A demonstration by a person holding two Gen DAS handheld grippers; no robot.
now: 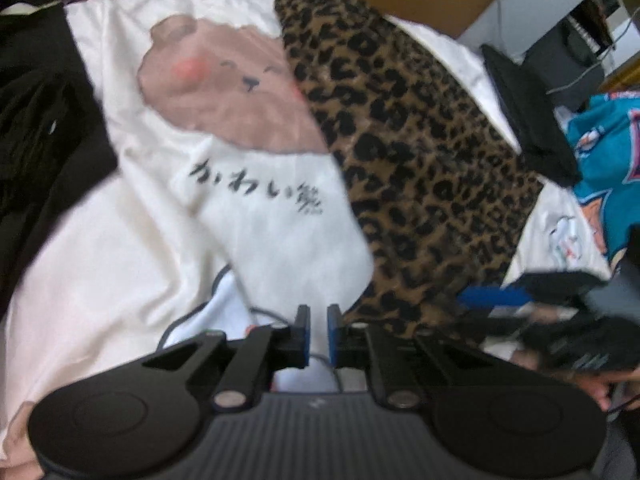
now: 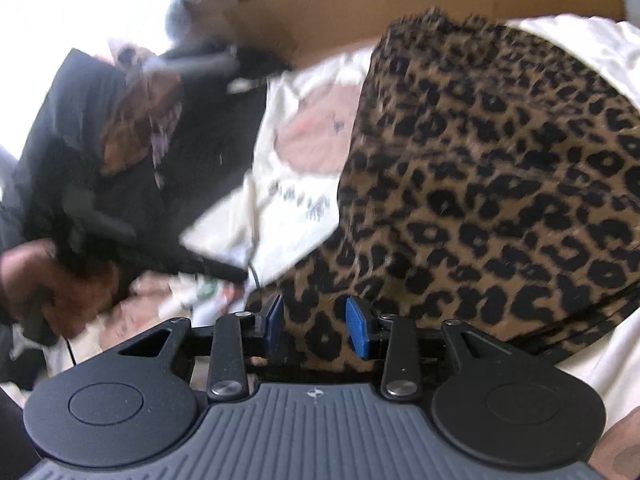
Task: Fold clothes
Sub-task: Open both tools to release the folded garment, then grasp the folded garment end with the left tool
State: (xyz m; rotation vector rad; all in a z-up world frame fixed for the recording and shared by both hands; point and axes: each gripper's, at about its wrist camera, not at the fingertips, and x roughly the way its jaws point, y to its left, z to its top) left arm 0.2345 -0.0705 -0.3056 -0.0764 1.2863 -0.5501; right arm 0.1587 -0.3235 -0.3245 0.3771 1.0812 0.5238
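A leopard-print garment (image 1: 408, 148) lies folded in a long strip over a white T-shirt (image 1: 256, 216) with a brown bear print and black lettering. My left gripper (image 1: 318, 334) is nearly shut, its blue pads close together over the white shirt's near edge; whether cloth is pinched is unclear. My right gripper (image 2: 316, 330) is open, its blue pads either side of the leopard garment's (image 2: 492, 184) near edge. The right gripper also shows in the left wrist view (image 1: 496, 296), and the left gripper shows blurred in the right wrist view (image 2: 224, 268). The white shirt (image 2: 296, 184) lies left of the leopard cloth.
A black garment (image 1: 44, 120) lies at the left. A teal printed shirt (image 1: 604, 152) and a black object (image 1: 532, 120) sit at the right. Brown cardboard (image 2: 360, 4) stands behind the clothes. More printed white cloth (image 1: 560, 236) lies under the leopard garment's right side.
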